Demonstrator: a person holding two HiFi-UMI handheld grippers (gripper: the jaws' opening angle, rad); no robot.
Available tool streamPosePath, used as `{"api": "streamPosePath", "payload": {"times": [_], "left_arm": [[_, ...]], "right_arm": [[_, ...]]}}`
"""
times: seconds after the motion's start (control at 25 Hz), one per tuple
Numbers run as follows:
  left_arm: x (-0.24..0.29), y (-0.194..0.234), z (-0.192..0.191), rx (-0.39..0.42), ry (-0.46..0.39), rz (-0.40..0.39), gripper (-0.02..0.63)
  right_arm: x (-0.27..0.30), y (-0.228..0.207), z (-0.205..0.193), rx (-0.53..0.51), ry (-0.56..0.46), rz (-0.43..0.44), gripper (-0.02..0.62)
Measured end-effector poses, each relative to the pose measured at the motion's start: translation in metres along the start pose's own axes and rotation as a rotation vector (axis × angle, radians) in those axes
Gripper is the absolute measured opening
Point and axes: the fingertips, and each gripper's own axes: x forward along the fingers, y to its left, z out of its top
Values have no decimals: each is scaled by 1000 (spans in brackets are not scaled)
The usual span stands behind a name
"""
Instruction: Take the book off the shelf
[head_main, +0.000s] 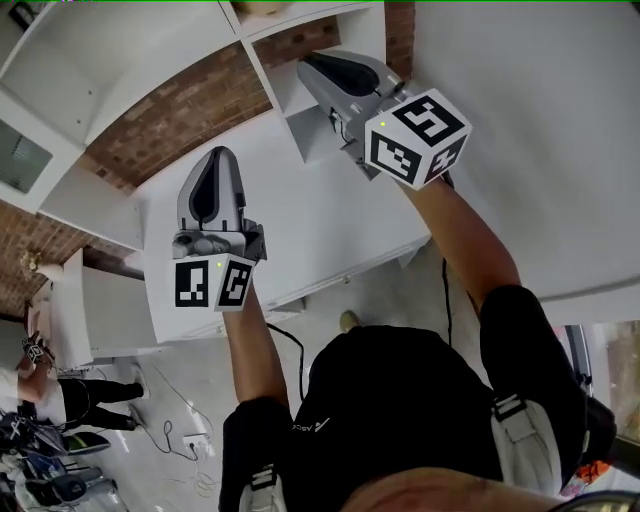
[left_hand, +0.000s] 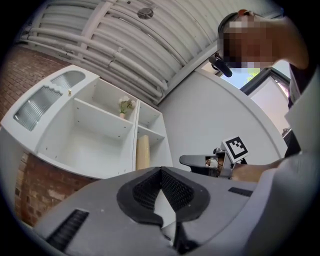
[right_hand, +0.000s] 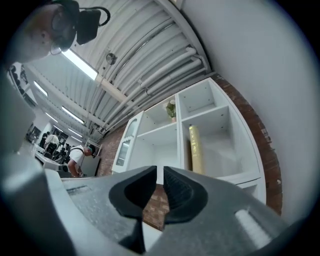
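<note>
The book (right_hand: 196, 149) is a tall tan volume standing upright in the lower right compartment of the white shelf unit (right_hand: 220, 172). It also shows as the book (left_hand: 143, 152) in the left gripper view. My right gripper (right_hand: 160, 171) points up at the shelf from well short of it. Its jaws stand a narrow gap apart with nothing between them. My left gripper (left_hand: 161, 172) has its jaw tips touching and holds nothing. In the head view, the left gripper (head_main: 221, 152) and the right gripper (head_main: 312, 62) are both raised toward the shelf (head_main: 300, 110). The right gripper (left_hand: 199, 161) is off to my left gripper's right.
A small potted plant (right_hand: 171, 109) sits in the compartment above the book. Red brick wall (head_main: 180, 110) lies behind and beside the shelf, with a plain white wall (head_main: 540, 120) to the right. Cables (head_main: 185, 440) lie on the floor. A person (right_hand: 77, 157) stands far off.
</note>
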Motion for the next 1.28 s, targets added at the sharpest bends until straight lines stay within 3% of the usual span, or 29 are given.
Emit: {"api": "streamPosePath", "payload": {"times": [0.36, 0.72, 1.28], "left_arm": [[46, 62, -18, -25, -11, -90, -2], [72, 96, -21, -20, -20, -65, -2], [89, 111, -27, -31, -52, -46, -2]], "right_arm": [[86, -59, -2, -14, 44, -139, 180], [159, -114, -7, -21, 155, -171, 286], [220, -149, -40, -43, 362, -209, 298]]}}
